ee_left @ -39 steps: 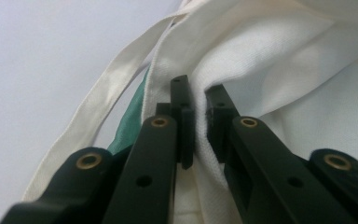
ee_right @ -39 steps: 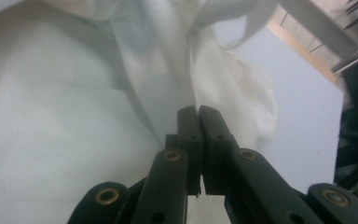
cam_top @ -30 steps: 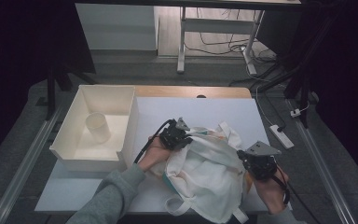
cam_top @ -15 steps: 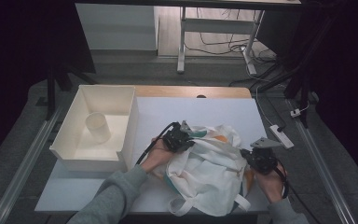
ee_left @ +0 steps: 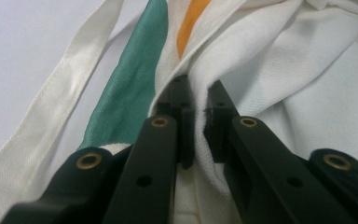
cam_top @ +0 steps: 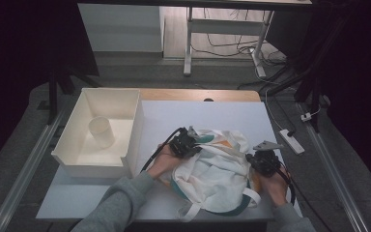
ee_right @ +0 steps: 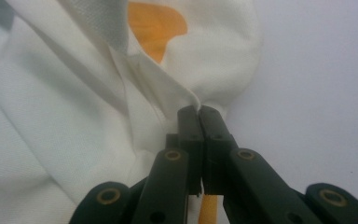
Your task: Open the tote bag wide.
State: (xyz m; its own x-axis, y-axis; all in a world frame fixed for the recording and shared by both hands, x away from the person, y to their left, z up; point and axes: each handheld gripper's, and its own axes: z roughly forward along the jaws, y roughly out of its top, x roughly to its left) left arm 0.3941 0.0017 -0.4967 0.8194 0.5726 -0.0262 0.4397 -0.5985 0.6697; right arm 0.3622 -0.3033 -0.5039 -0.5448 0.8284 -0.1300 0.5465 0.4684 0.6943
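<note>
A crumpled white cloth bag [cam_top: 217, 169] with green and orange patches and white straps lies on the white tabletop [cam_top: 207, 113]. My left gripper [cam_top: 186, 144] holds its upper left part. In the left gripper view the jaws [ee_left: 198, 116] are shut on a white fold of the bag [ee_left: 307, 70], beside a green panel [ee_left: 126, 93]. My right gripper [cam_top: 263, 162] is at the bag's right edge. In the right gripper view its jaws [ee_right: 199, 112] are shut, pinching a hem of the bag [ee_right: 51, 116] just below an orange patch [ee_right: 156, 25].
A white open box [cam_top: 135, 125] stands at the left of the table with a white cup [cam_top: 101, 131] inside. A power strip [cam_top: 291, 140] lies on the floor off the table's right side. Table legs and cables stand beyond the far edge.
My right gripper has come down with the bag's right edge, and the bag has sunk and spread lower on the table. The left gripper has kept its place.
</note>
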